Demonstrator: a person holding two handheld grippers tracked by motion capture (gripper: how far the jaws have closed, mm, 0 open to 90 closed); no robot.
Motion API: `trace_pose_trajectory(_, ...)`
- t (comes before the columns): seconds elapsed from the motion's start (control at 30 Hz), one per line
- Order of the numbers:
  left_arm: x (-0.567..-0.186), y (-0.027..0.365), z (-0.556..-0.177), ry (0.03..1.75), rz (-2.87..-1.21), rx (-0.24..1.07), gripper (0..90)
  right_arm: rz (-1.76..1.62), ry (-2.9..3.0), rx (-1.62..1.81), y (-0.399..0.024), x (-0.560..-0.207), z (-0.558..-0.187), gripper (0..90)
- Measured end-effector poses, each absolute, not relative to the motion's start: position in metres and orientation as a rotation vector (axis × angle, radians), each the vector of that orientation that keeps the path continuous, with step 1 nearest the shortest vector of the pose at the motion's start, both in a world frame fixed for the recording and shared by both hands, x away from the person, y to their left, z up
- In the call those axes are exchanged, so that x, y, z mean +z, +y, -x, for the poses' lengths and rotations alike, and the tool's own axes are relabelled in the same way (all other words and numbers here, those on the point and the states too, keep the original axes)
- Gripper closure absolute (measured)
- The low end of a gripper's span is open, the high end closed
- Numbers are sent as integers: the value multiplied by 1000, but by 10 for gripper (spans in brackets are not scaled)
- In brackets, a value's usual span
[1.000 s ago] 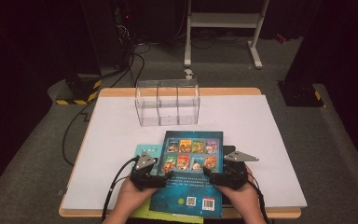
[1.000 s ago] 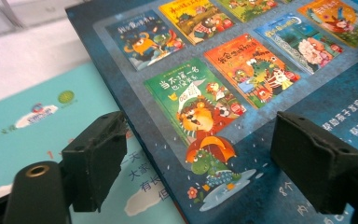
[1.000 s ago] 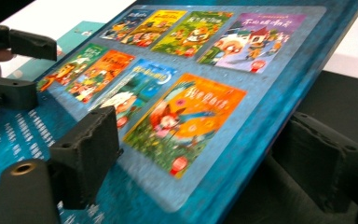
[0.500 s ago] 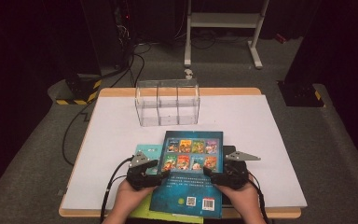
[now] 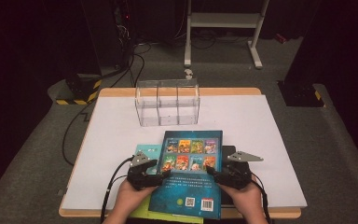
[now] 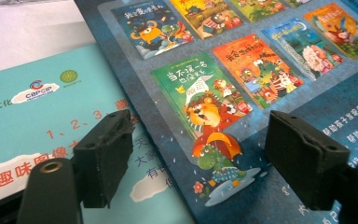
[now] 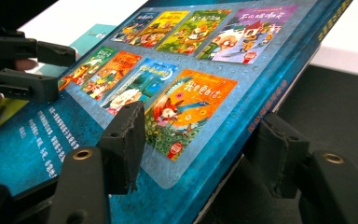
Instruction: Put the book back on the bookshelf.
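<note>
A blue picture book (image 5: 191, 172) lies back cover up at the table's near edge, partly over a teal book (image 5: 144, 151). My left gripper (image 5: 164, 175) is at its left edge. In the left gripper view the jaws (image 6: 200, 154) have just been opening and stand open, one above the teal book (image 6: 37, 93), the other above the blue cover (image 6: 242, 70). My right gripper (image 5: 212, 172) is at the right edge. Its jaws (image 7: 200, 149) have just been closing and straddle the blue book's (image 7: 177, 70) spine edge, one above the cover, one below. I see no firm pinch.
A clear plastic box (image 5: 168, 102) with three compartments stands at the table's (image 5: 261, 121) far side. A black flat thing (image 5: 228, 154) lies under the blue book's right edge. A yellow-green book (image 5: 168, 217) pokes out at the front edge. The person's hands (image 5: 130, 196) hold both grippers.
</note>
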State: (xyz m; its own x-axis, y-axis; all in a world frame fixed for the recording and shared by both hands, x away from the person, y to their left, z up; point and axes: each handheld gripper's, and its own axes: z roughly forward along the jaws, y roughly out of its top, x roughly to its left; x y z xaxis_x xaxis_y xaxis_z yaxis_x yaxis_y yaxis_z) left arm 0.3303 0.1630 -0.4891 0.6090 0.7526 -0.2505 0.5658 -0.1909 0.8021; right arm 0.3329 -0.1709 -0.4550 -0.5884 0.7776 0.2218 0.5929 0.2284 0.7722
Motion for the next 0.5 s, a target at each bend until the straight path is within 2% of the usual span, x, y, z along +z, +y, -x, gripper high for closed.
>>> trace_pose_trajectory(0.27, -490, 169, -335, 1085, -1833, 175, 147, -1178, 2251, 1267, -166, -443, -323, 395)
trace_pose_trajectory(0.5, -490, 171, -338, 1101, -1808, 122, 125, -1139, 2231, 1283, -166, -440, -318, 396)
